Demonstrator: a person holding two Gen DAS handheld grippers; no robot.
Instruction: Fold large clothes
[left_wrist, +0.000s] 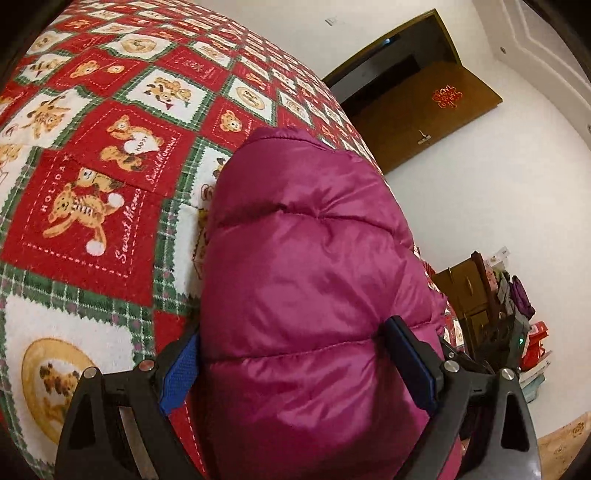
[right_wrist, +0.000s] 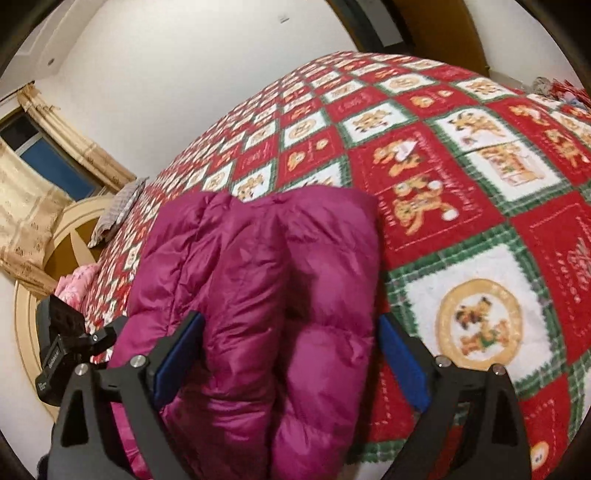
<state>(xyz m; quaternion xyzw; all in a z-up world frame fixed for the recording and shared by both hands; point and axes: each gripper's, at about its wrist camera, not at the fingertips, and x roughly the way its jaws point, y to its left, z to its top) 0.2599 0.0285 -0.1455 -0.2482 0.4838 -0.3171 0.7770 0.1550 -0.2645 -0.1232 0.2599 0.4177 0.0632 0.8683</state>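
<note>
A magenta puffer jacket (left_wrist: 310, 258) lies bunched on the red, green and white teddy-bear quilt (left_wrist: 96, 155) of a bed. In the left wrist view the left gripper (left_wrist: 295, 350) has its blue-padded jaws spread wide around the jacket's thick padding. In the right wrist view the same jacket (right_wrist: 258, 280) fills the gap of the right gripper (right_wrist: 291, 339), whose jaws also stand wide on either side of the folded bulk. Whether the pads press the fabric cannot be told.
The quilt (right_wrist: 461, 184) covers the whole bed. A brown door (left_wrist: 424, 107) and a cluttered wooden cabinet (left_wrist: 476, 295) stand by the white wall. A curtained window (right_wrist: 44, 155), a grey checked pillow (right_wrist: 118, 206) and a round headboard (right_wrist: 66, 236) lie at the bed's far side.
</note>
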